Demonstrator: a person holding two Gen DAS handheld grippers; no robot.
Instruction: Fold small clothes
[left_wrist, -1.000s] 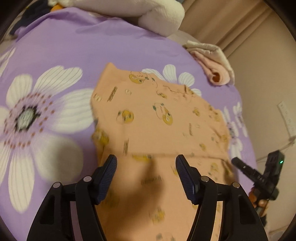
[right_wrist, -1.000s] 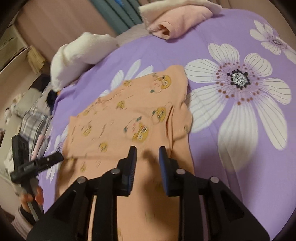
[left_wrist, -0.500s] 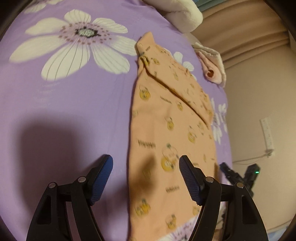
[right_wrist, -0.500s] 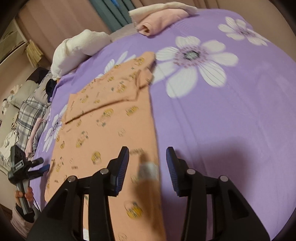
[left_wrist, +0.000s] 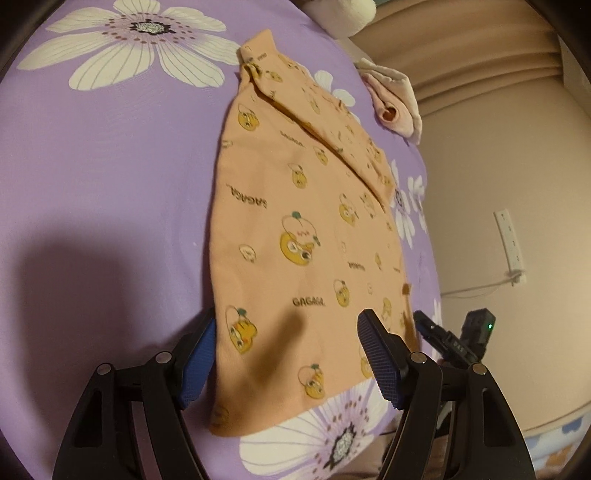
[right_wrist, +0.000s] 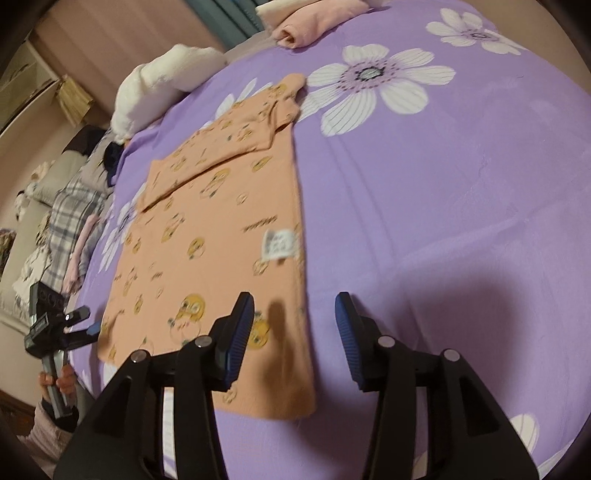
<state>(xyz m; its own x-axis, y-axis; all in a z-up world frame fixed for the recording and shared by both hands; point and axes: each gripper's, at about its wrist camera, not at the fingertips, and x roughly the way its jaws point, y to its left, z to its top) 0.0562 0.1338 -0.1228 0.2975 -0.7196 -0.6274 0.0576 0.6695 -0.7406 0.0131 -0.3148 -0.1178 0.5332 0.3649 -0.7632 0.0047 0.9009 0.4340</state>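
Both claws hang over the near end of a small peach-orange cotton garment (left_wrist: 295, 229) printed with yellow cartoon faces and brown lettering. It lies flat on a bed under a purple bedsheet (left_wrist: 110, 177) patterned with large white flowers. The far part of the garment is folded over, forming a diagonal flap, and a white care label (right_wrist: 279, 243) lies on the cloth near its right edge.

The left claw (left_wrist: 284, 360) is spread wide, nothing pinched. Its blue ribbed pads (left_wrist: 378, 360) straddle the near left part of the garment, one pad over the cloth and the other at its left edge. In the right wrist view this claw (right_wrist: 79, 325) appears at the lower left, gripped from below by a hand (right_wrist: 59, 384) in a pale sleeve.

The right claw (right_wrist: 293, 338) has its jaws opening, with the garment's right edge lying under the gap and neither pad pressing on it. One pad hovers over the cloth, the other over bare sheet. The left wrist view catches this claw (left_wrist: 437, 338) at the lower right, with a green light lit on its body.

Well beyond the garment sit a rolled pale-pink cloth (right_wrist: 314, 18) and a fluffy white pillow (right_wrist: 155, 85). A plaid fabric heap (right_wrist: 74, 214) lies off the bed's left side.
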